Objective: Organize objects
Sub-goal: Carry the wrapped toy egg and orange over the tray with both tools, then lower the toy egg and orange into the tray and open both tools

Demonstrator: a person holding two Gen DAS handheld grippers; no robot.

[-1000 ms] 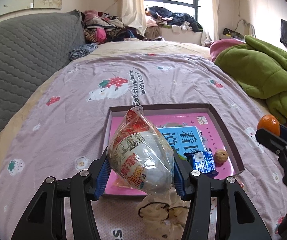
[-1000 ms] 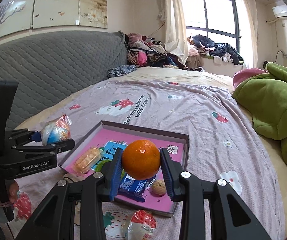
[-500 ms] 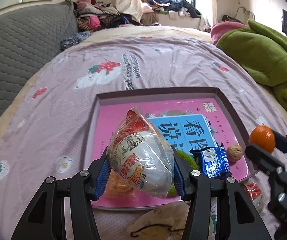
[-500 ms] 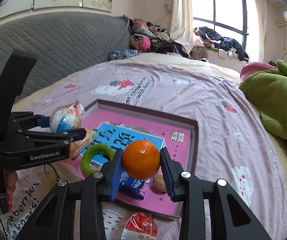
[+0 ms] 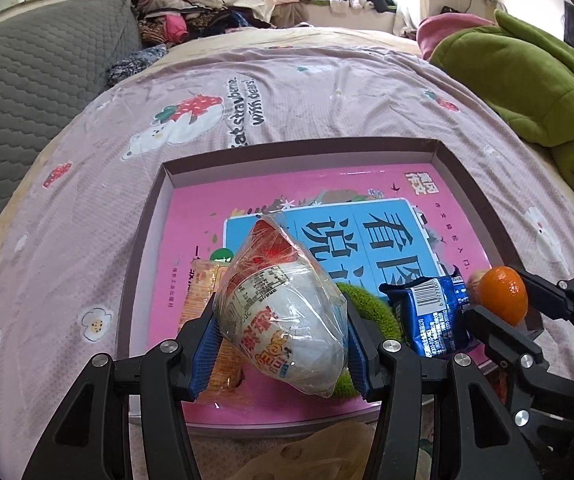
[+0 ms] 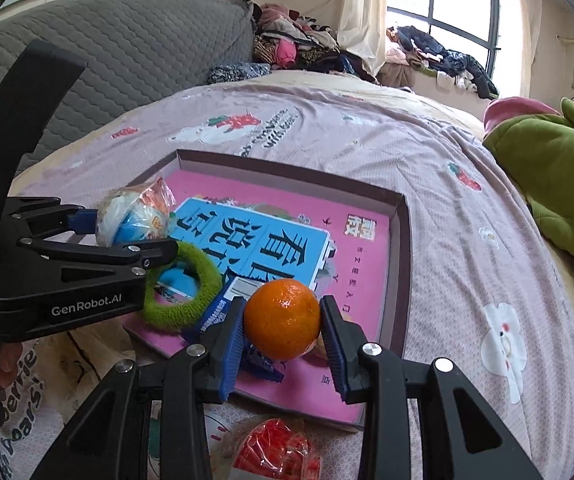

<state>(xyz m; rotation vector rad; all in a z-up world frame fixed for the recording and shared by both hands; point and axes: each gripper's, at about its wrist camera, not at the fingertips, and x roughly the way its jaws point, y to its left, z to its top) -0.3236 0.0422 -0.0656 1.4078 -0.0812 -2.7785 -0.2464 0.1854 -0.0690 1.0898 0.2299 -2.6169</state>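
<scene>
The left gripper [image 5: 281, 354] is squeezed on a wrapped snack bag [image 5: 287, 312], one blue pad on each side of it. The right gripper [image 6: 283, 336] is closed tight on an orange [image 6: 282, 319], which sits snug between its pads.

Both grippers have come down and closer to the box [image 5: 439, 148] since a second ago. Back then they were higher, at its near edge, and more of the bed [image 5: 307, 92] showed around it. Now the snack bag hangs over the near left part of the box, and the orange hangs over the near right part. I think this means both things are about to be set down inside, so the tidying is going well but these two are not put away yet.

Inside the box lies a pink book [image 5: 191, 240]. On it, near the front wall of the box, are a green fuzzy ring [image 6: 185, 312] and a blue packet [image 5: 435, 312]. The ring is under the snack bag. The packet is between the two grippers. Outside the box, just in front of it, a red wrapped snack [image 6: 275, 452] lies on the bed.
</scene>
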